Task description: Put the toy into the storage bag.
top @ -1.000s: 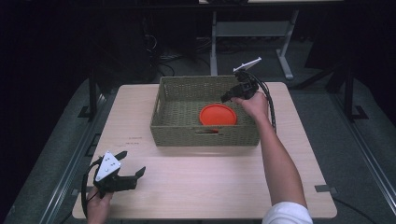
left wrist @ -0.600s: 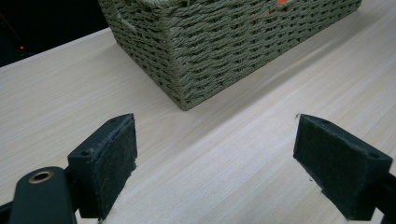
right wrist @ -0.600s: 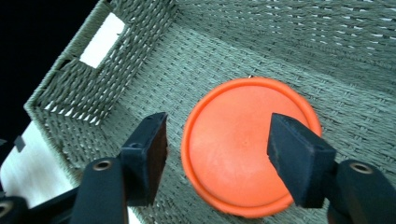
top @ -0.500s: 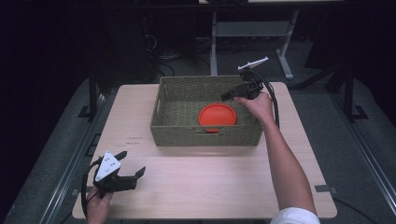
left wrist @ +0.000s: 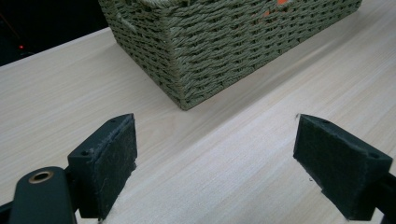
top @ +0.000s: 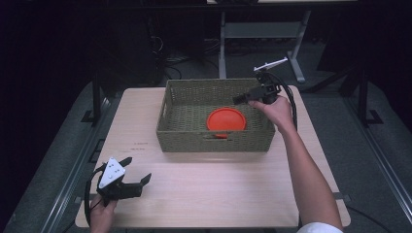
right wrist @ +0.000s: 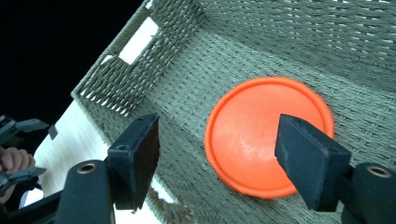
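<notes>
Pale wooden table (top: 218, 194) is carrying the green woven rectangular basket (top: 214, 138), where the round orange plastic plate (top: 226, 119) is lying flat. Above its right rim, the right gripper (top: 241, 99) is lifting away compared with a second ago, jaws having just been opening, empty. Near the table's front-left corner, the left gripper (top: 136, 171) is resting wide open, empty, unmoved.

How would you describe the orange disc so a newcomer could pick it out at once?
On the light wooden table stands a green woven basket. The orange disc lies flat on its floor toward the near right, the sole bright, smooth, round thing among the weave.
</notes>
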A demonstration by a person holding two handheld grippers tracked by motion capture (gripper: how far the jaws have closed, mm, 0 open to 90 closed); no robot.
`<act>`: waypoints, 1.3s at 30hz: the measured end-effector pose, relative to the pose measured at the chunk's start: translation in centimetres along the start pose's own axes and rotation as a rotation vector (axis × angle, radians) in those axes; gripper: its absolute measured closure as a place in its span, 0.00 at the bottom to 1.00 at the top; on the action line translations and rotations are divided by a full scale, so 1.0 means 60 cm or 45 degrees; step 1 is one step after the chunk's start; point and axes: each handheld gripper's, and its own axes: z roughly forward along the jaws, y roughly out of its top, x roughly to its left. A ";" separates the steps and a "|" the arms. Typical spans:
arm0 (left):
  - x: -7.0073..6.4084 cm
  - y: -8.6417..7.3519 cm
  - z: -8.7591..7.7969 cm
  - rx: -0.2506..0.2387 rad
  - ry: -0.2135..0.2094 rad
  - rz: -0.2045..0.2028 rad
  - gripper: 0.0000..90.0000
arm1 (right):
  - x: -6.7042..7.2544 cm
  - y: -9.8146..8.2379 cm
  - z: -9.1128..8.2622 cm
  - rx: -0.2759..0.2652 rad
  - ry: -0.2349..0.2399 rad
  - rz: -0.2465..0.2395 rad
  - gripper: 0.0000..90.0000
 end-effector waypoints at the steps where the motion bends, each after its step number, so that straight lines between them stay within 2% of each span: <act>1: 0.000 0.000 0.000 0.000 0.000 0.003 0.14 | 0.002 -0.001 -0.003 0.001 0.004 -0.005 0.33; 5: 0.000 0.000 0.000 -0.001 0.000 0.000 0.14 | 0.008 -0.009 -0.011 -0.006 0.033 -0.032 0.31; 16: -0.002 0.000 0.002 -0.002 -0.004 0.004 0.14 | 0.016 -0.034 -0.042 -0.024 0.088 -0.053 0.29; 26: -0.002 0.001 0.001 0.002 -0.003 0.003 0.14 | 0.023 -0.060 -0.066 -0.038 0.104 -0.084 0.29; 39: -0.001 0.000 0.001 0.003 0.000 0.004 0.14 | 0.026 -0.092 -0.091 -0.055 0.119 -0.093 0.28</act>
